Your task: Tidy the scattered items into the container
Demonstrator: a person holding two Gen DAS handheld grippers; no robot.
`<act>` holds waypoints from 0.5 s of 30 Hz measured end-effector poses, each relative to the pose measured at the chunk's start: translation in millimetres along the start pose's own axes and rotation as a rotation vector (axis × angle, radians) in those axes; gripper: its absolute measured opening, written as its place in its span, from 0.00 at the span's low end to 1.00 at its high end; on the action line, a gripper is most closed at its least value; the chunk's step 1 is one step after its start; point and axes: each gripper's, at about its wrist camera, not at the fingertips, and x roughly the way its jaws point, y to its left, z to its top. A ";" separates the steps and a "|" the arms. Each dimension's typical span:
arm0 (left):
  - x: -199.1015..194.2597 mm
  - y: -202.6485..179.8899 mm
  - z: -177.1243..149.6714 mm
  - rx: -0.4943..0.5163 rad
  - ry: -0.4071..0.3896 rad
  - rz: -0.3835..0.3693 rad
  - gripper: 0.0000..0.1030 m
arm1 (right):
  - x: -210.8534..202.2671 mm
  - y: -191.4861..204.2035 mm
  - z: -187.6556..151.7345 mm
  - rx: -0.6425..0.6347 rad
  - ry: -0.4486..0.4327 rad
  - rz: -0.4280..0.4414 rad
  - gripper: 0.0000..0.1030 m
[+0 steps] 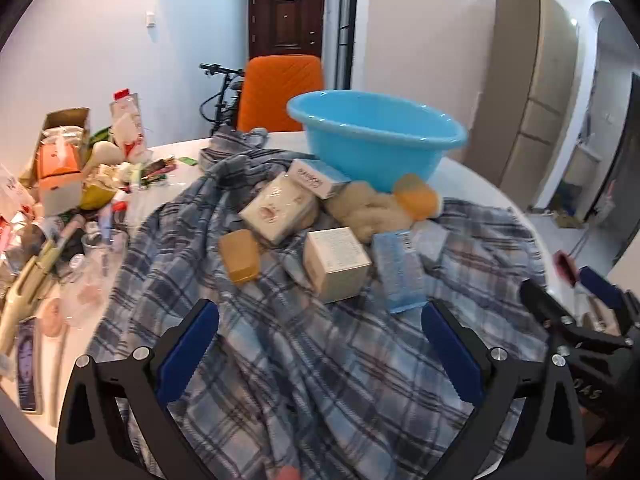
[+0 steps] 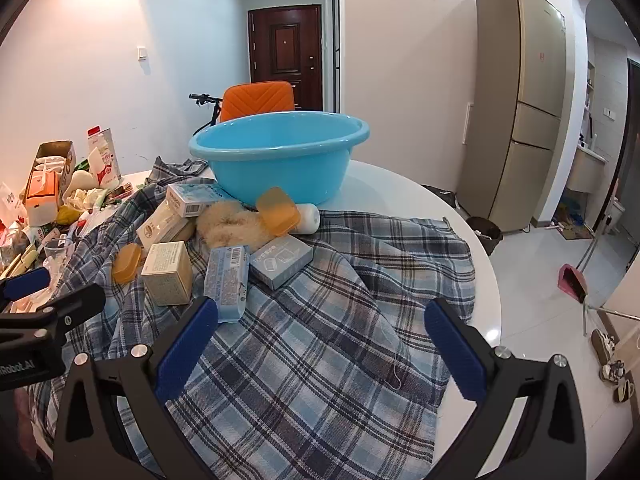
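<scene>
Left gripper (image 1: 320,344) and right gripper (image 2: 320,344) both spread wide, holding nothing. Boxes (image 2: 167,278) scattered just ahead on plaid cloth (image 2: 312,360); blue basin (image 2: 280,156) beyond them.

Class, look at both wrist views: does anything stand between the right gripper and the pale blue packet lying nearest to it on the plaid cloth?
Nothing visible does. The right gripper is open above bare plaid cloth, and the pale blue packet lies just beyond its left finger, unobstructed.
</scene>
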 end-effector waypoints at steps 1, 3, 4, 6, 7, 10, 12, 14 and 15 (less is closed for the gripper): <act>0.1 -0.1 -0.5 0.005 -0.005 0.007 1.00 | -1.1 -0.7 0.0 0.005 -0.006 -0.007 1.00; 0.6 3.2 -1.0 -0.009 -0.007 -0.013 1.00 | -1.7 -2.7 0.5 0.014 -0.016 -0.016 1.00; 1.5 5.6 -1.3 -0.024 -0.003 -0.033 1.00 | -1.5 -4.1 0.7 0.018 -0.017 -0.017 1.00; 3.4 7.5 -1.4 -0.031 0.004 -0.065 1.00 | -2.1 -6.5 0.8 0.025 -0.017 -0.024 1.00; 3.8 6.9 -1.5 -0.026 0.004 -0.062 1.00 | -2.2 -6.9 0.6 0.029 -0.019 -0.027 1.00; 2.4 1.5 -2.6 0.012 -0.011 -0.068 1.00 | -3.5 -8.1 -1.0 0.037 -0.028 -0.019 1.00; 2.3 -2.4 -1.9 0.039 -0.012 -0.104 1.00 | -2.9 -7.1 -1.7 0.032 -0.023 -0.004 1.00; -0.1 -1.7 -2.6 0.028 -0.025 -0.103 1.00 | -1.1 -3.3 -2.3 0.013 -0.005 0.015 1.00; -1.8 -0.3 -3.1 0.019 -0.038 -0.097 1.00 | -1.2 -1.6 -2.7 0.005 -0.007 0.012 1.00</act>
